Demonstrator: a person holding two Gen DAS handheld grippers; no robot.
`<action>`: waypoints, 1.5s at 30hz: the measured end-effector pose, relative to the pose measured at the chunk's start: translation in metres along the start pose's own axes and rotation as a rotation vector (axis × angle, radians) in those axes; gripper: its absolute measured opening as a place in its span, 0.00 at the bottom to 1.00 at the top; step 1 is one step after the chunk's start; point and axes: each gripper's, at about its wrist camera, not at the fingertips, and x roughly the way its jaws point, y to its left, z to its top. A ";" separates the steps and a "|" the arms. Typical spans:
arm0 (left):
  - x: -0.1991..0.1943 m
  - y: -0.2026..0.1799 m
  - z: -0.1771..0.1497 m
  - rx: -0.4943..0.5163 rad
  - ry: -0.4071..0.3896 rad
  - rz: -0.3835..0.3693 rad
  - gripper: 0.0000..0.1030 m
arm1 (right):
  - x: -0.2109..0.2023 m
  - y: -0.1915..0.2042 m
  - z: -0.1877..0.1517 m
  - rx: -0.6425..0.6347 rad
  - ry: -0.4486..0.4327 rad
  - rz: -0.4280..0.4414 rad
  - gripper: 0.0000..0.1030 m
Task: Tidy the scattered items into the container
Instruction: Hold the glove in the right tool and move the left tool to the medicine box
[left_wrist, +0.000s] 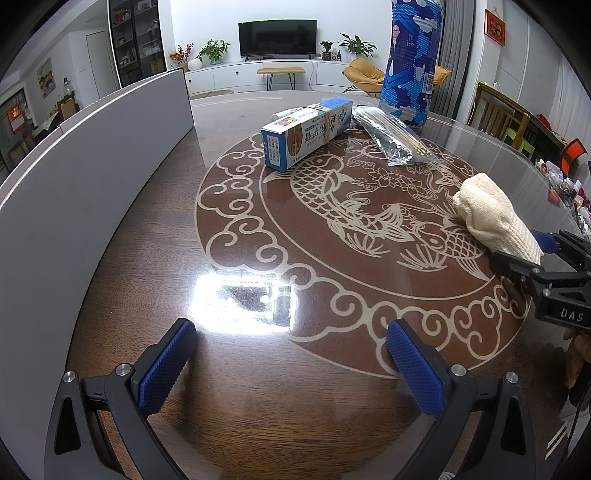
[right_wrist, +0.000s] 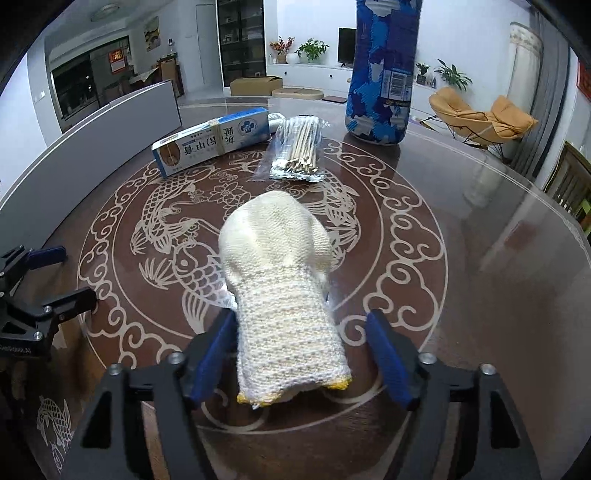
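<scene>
Glove (right_wrist: 284, 291) cuff toward right gripper (right_wrist: 301, 354).

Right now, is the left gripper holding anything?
No, the left gripper is open over the bare table, nothing between its pads.

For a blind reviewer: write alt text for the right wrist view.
A cream knitted glove lies on a dark round table between the open jaws of the right tool, the right pad clear of it. Behind it lie a blue-and-white box and a bag of cotton swabs, with a tall blue pack standing farther back.
</scene>
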 end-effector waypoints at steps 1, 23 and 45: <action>0.000 0.000 0.000 0.000 0.000 0.000 1.00 | 0.000 0.000 0.000 0.001 0.001 -0.003 0.78; 0.002 0.000 0.002 0.006 0.023 -0.003 1.00 | 0.002 -0.003 0.000 0.020 0.015 -0.007 0.89; 0.007 0.001 0.011 0.009 0.136 0.000 1.00 | 0.002 0.000 -0.001 0.025 0.020 -0.009 0.93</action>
